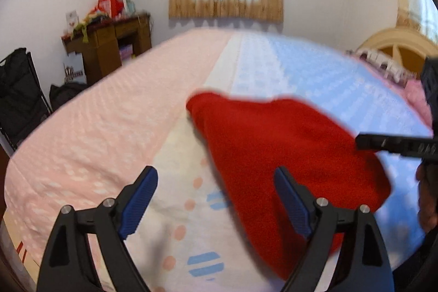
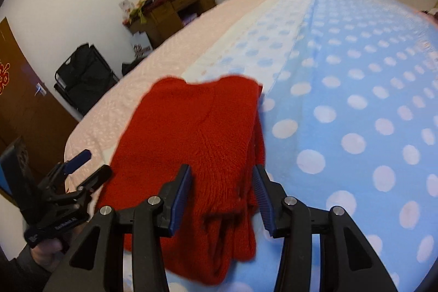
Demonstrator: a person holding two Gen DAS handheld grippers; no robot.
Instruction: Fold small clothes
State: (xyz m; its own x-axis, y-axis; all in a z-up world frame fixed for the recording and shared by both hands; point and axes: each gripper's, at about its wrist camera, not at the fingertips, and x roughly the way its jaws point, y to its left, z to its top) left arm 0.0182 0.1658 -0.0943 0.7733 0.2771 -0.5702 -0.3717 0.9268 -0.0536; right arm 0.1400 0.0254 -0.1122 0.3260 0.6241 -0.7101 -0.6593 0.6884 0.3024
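The left gripper stands wide apart and empty at the bottom of its frame, above the sheet. The right gripper, half spread, hangs over the near edge of the red knit garment without pinching it. The garment lies mid-frame, folded over, on the bed. It looks like the pause between folds; next comes regripping an edge.

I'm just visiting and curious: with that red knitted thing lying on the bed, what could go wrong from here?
The red sweater lies in loose, bunched layers at its near right edge, so a grab there by the right gripper might catch only one layer and undo the fold. The left gripper hangs open beside it; closing low could pinch the bedspread too.
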